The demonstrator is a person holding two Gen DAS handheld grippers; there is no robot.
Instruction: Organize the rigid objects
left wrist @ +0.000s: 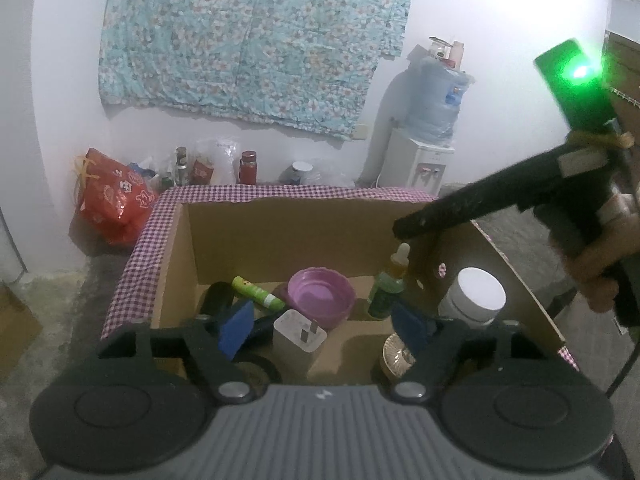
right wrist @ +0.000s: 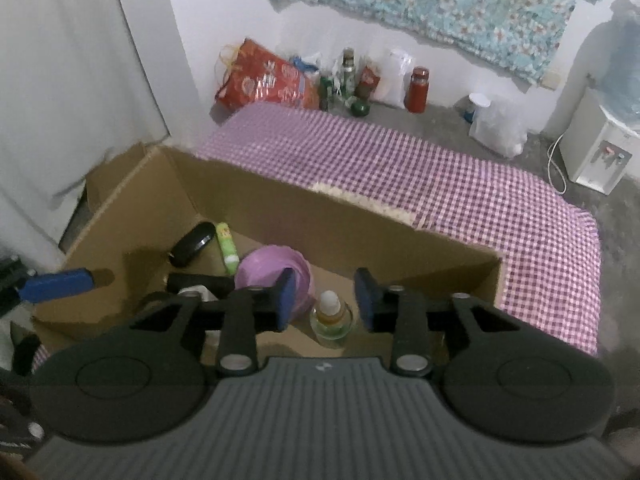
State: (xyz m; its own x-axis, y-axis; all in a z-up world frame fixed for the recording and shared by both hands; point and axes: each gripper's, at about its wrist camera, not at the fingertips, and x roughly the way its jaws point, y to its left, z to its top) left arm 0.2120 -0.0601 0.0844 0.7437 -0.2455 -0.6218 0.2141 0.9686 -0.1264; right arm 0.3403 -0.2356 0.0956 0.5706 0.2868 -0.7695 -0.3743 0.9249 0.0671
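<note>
1. An open cardboard box [left wrist: 280, 236] sits on a desk covered in purple checked cloth [right wrist: 460, 184].
2. The left claw [left wrist: 324, 330] hangs over the near edge of the box with its blue pads wide apart and nothing pinched; a white charger block [left wrist: 298, 338] stands below the gap, clear of both pads.
3. The right claw [right wrist: 326, 300] is partly open above a small green dropper bottle [right wrist: 331, 318], which stands upright on the box floor between the pads, free of them.
4. Further left in the box lie a purple bowl [left wrist: 322, 296], a lime-green tube [left wrist: 258, 293] and a black case [right wrist: 192, 244].
5. A white-lidded jar [left wrist: 476, 294] stands just right of the box's right wall.
</note>
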